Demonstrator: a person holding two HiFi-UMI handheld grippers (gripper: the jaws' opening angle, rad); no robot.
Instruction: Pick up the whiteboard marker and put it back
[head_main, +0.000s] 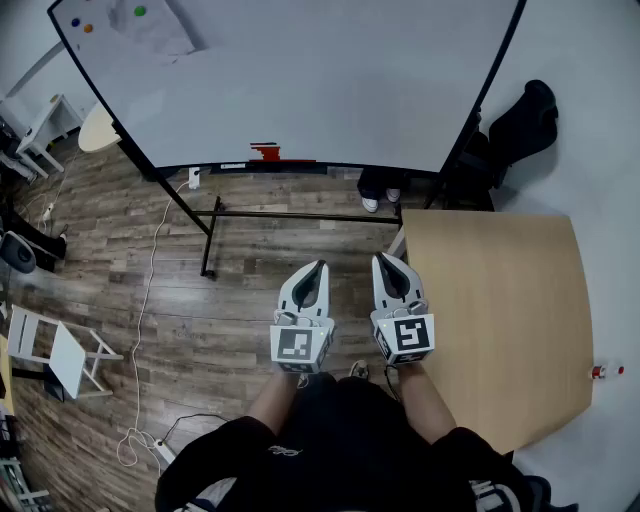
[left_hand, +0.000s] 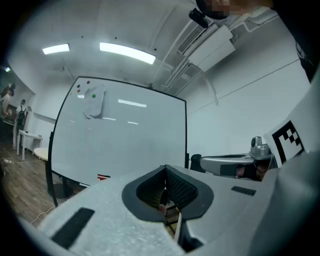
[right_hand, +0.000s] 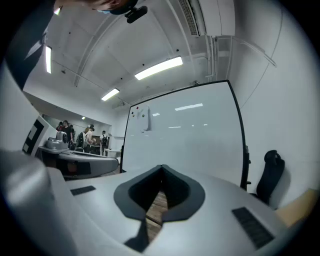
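- Left gripper (head_main: 319, 267) (left_hand: 165, 168): held level at centre, jaws pressed together at the tips, nothing between them.
- Right gripper (head_main: 382, 259) (right_hand: 161, 167): just beside the left one, level, jaws pressed together, empty.
- Whiteboard (head_main: 330, 80): on a black-framed stand ahead of both grippers. Its lower edge carries a ledge.
- Whiteboard marker (head_main: 265, 152) (left_hand: 103, 177): small red item on that ledge, left of the ledge's middle, well apart from both grippers. Too small to show detail.
- Floor (head_main: 230, 270): wood planks, open between grippers and board. It is crossed by the stand's base bar (head_main: 300, 215) and a white cable (head_main: 152, 270) at left.
- Worktop (head_main: 500, 310): pale wood, its left edge close beside the right gripper.
- Black chair (head_main: 522, 120): at the board's right edge.
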